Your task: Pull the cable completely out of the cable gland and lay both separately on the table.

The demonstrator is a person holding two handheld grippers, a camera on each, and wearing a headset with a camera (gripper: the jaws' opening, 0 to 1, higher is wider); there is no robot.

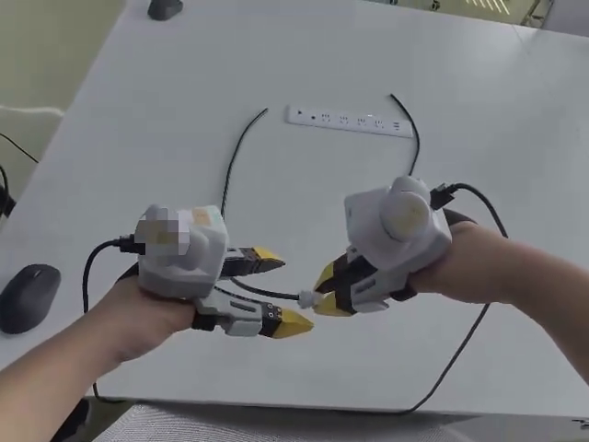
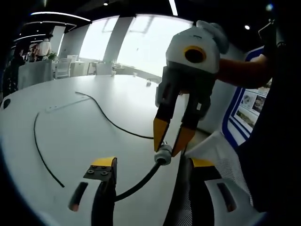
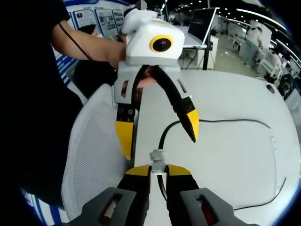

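A small white cable gland sits on the end of a thin black cable, held above the front of the white table. My right gripper is shut on the gland, whose body shows between its yellow tips. The left gripper faces it from the left with its jaws wide apart. The cable runs between those jaws without being pinched and reaches the gland. From there the cable trails back across the table.
A white power strip with its black cord lies at the middle back. A dark mouse rests at the left edge, another dark mouse at the far back. A white mesh chair is under the grippers, by the table's front edge.
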